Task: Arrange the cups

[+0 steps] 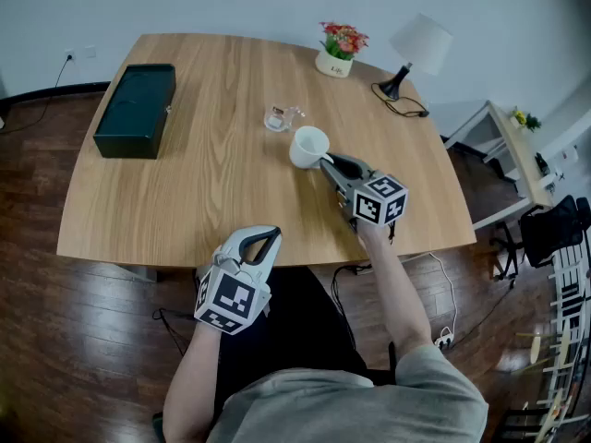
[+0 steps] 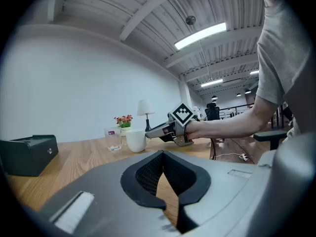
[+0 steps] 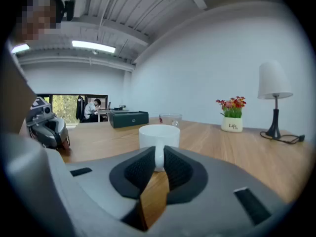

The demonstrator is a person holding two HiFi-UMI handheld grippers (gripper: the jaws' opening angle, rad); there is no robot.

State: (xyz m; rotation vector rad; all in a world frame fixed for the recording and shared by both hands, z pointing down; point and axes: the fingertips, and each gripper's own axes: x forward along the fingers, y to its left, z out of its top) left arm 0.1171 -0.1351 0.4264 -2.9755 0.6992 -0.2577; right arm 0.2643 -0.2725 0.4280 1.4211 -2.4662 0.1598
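white mug upright | handle clamped in right hand-held gripper | glass cup near | left hand-held gripper closed

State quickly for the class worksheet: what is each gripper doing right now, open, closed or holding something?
Left gripper: fingers closed, holding nothing.
Right gripper: fingers closed on the handle of the white mug.

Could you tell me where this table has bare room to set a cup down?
Bare: the stretch between the green box and the glass cup, and the near-left corner of the table. Crowded: around the white mug in the right hand-held gripper.
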